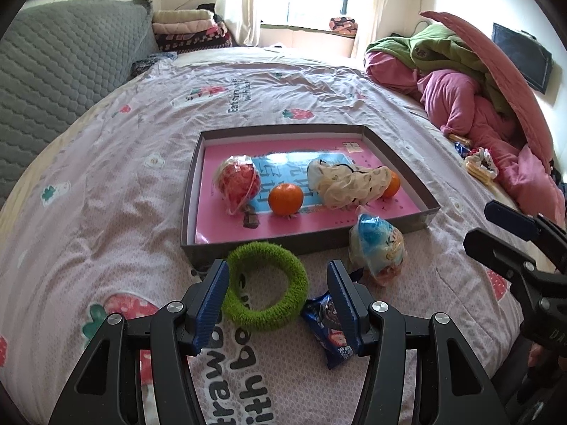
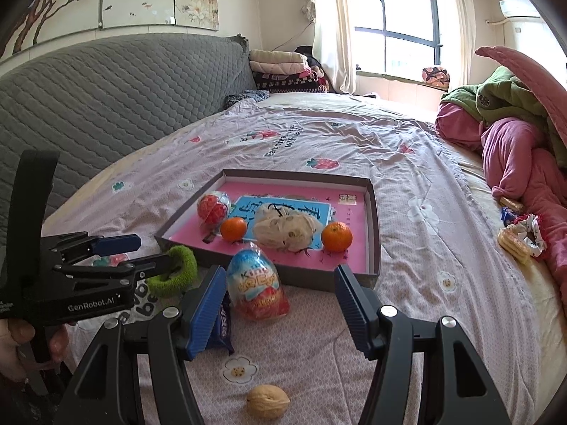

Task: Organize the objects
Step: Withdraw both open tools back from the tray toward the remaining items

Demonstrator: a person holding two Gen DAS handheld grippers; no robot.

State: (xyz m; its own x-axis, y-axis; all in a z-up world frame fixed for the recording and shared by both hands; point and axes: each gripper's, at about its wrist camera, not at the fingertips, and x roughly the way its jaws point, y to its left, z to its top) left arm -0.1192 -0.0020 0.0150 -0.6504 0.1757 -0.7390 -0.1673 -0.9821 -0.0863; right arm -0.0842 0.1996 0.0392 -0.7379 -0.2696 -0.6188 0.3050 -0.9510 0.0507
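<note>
A shallow grey box (image 1: 193,191) (image 2: 374,212) with a pink floor lies on the bed. It holds a red wrapped ball (image 1: 236,180) (image 2: 212,208), two oranges (image 1: 285,199) (image 2: 336,236) and a cream scrunchie (image 1: 349,182) (image 2: 283,230). In front of the box lie a fuzzy green ring (image 1: 265,285) (image 2: 175,271), a blue and red egg-shaped snack pack (image 1: 377,246) (image 2: 257,285) and a dark blue snack packet (image 1: 327,329) (image 2: 221,322). My left gripper (image 1: 278,301) (image 2: 141,251) stands open around the green ring. My right gripper (image 2: 280,304) is open, the egg pack between its fingers, untouched.
A walnut (image 2: 267,401) lies on the sheet near my right gripper. Biscuits and a patterned scrunchie (image 2: 521,239) (image 1: 480,166) sit at the right beside a heap of pink and green bedding (image 1: 460,88). A grey quilted headboard (image 1: 53,71) rises on the left.
</note>
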